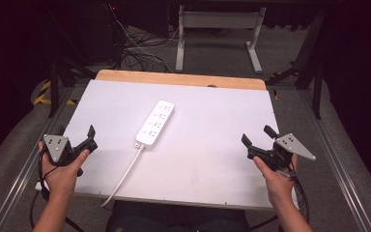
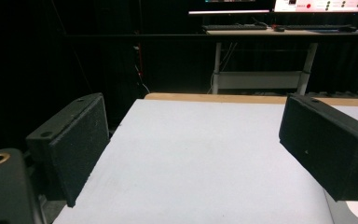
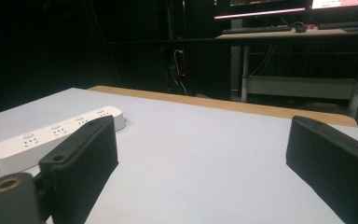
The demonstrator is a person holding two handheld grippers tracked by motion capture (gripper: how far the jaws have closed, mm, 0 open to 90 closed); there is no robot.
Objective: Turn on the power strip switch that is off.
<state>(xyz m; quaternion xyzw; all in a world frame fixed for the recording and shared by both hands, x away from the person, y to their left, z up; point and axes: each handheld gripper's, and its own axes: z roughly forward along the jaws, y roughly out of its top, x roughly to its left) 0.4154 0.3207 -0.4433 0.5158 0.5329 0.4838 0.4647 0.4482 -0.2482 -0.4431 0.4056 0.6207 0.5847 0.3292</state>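
Observation:
A white power strip (image 1: 155,123) lies at the middle of the white tabletop (image 1: 212,159), and its white cable (image 1: 125,174) runs off the front edge. My left gripper (image 1: 76,131) is held over the table's left edge, open, with only bare tabletop between its pads (image 2: 70,144). My right gripper (image 1: 258,135) is held over the right side, also open and holding nothing. In the right gripper view the power strip (image 3: 51,135) lies beyond the left jaw, apart from it. Both grippers (image 2: 196,144) (image 3: 205,158) point toward the far side of the table.
A wooden strip (image 1: 174,77) borders the table's far edge. Beyond it stand a white-legged desk (image 1: 217,19) and loose cables (image 1: 135,53) on the floor. Metal rails (image 1: 19,164) run along both sides of the table. The surroundings are dark.

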